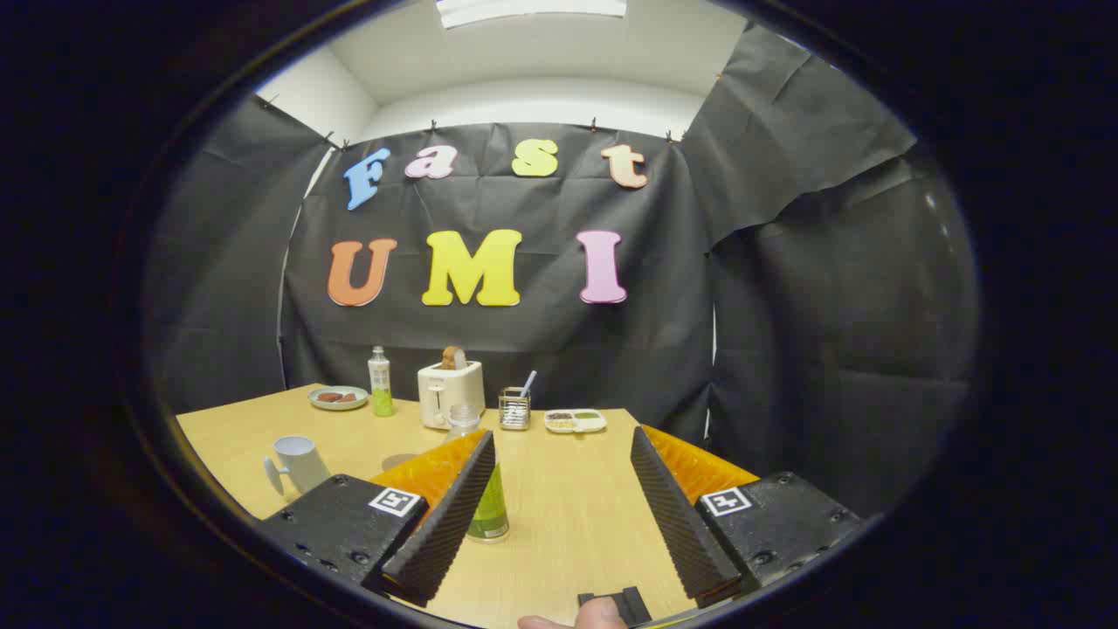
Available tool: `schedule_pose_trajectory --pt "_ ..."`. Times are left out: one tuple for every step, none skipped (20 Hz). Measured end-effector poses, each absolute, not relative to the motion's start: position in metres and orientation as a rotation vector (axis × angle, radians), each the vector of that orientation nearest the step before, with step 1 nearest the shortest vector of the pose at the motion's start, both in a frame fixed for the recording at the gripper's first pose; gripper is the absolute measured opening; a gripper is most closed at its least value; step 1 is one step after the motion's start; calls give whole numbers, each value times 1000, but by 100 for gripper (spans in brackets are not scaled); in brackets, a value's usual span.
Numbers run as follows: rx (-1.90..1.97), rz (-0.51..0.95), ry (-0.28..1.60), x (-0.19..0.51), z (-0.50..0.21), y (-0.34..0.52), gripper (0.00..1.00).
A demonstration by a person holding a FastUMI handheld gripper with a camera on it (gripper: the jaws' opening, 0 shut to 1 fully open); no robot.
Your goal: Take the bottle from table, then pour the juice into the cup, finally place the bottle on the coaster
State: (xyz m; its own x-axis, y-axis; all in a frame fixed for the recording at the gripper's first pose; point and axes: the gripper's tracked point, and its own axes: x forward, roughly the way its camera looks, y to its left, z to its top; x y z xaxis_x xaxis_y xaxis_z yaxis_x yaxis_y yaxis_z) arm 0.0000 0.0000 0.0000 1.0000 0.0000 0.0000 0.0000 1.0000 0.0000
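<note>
Black cloth walls close in a small booth w/ a pale wooden worktop (559, 489) under a ceiling light. Tool (559, 507) hovers low over the near part of the worktop, fingers spread wide, gripping nothing.

Task bottle (487, 502) stands upright just beside the left finger, partly hidden behind it, so it's off to the left of the gap rather than between the fingers. Clear plastic, pale cap, green juice filling the lower body. Cup (297, 463), a pale mug w/ handle, sits further left, near the bottle. A round flat patch, prob. the coaster (399, 459), lies between cup and bottle, half hidden by the finger.

At the back, along the wall: a plate (338, 397) w/ food, a 2nd bottle (380, 382) w/ green liquid, a toaster (450, 391) w/ bread, a wire holder (514, 409), a small divided tray (576, 421).

Risks: closing or pushing fwd from here would likely knock the bottle w/ the left finger's outer side and tip it, since it isn't centred. Tool needs a shift left first. The similar bottle at the back could also be mistaken for the target.
</note>
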Motion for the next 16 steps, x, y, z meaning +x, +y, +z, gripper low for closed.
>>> schedule_pose_trajectory --pt "-9 7 4 1 -1 3 100" --pt "-19 22 5 2 -1 7 100" --pt "-26 30 5 2 -1 11 100" --pt "-29 34 1 3 0 13 100" --pt "-26 38 -4 4 1 14 100" --pt "-22 41 -6 5 1 15 100" --pt "-20 40 -5 6 1 14 100" --pt "-19 38 -5 7 -1 14 100" --pt "-18 41 -3 7 0 14 100" --pt "-14 41 -2 7 0 14 100" --pt "-8 41 -3 7 1 13 100" --pt "4 41 -5 8 1 13 100" --pt "16 45 -7 8 2 14 100" --pt "25 50 -5 9 1 16 100" --pt "28 55 -3 10 0 17 100" --pt "30 57 0 10 0 17 100"
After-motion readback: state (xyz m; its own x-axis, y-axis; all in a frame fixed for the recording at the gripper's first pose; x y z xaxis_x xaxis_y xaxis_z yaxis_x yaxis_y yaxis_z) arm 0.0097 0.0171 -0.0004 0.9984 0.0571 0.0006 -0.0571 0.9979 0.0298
